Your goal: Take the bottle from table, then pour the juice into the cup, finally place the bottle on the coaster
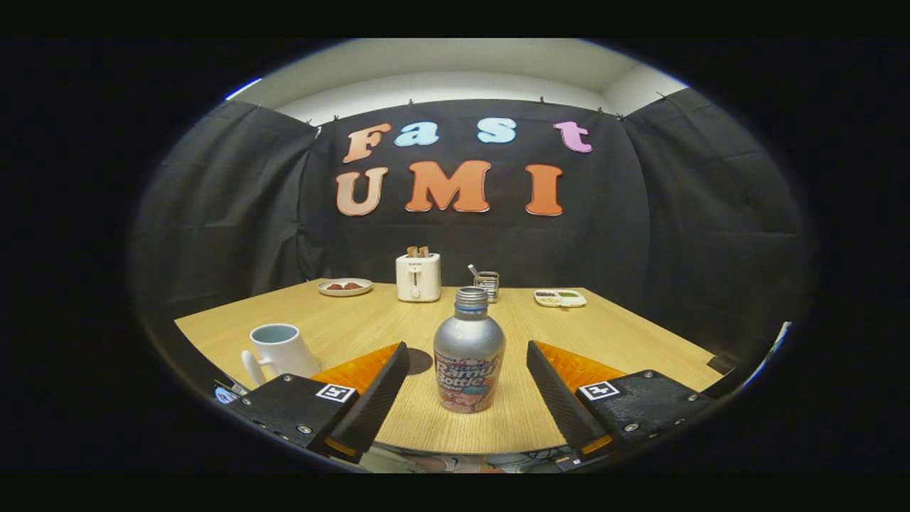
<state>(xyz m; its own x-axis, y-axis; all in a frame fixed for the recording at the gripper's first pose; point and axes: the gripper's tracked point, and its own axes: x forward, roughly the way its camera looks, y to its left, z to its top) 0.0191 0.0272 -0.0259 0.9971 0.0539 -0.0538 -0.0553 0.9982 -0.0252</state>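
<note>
Silver aluminium bottle [468, 352] stands upright, cap on, at lower centre of the frame, on the pale wood table [604, 334]. Your gripper [468, 359] is spread wide: one finger sits to either side of the bottle, with table showing in both gaps, so neither touches it. A dark round coaster [419, 361] lies flat just left of the bottle, partly behind the left finger. White cup [279, 350], handle toward you, stands at lower left, beyond the left finger and well apart from the bottle.

Far edge of the table, mid-frame: a white toaster [418, 276] with two slices sticking up; left of it a small plate [345, 286] with brown pieces; right of it a small wire holder [488, 284], then a divided white tray [560, 298] with bits of food.
</note>
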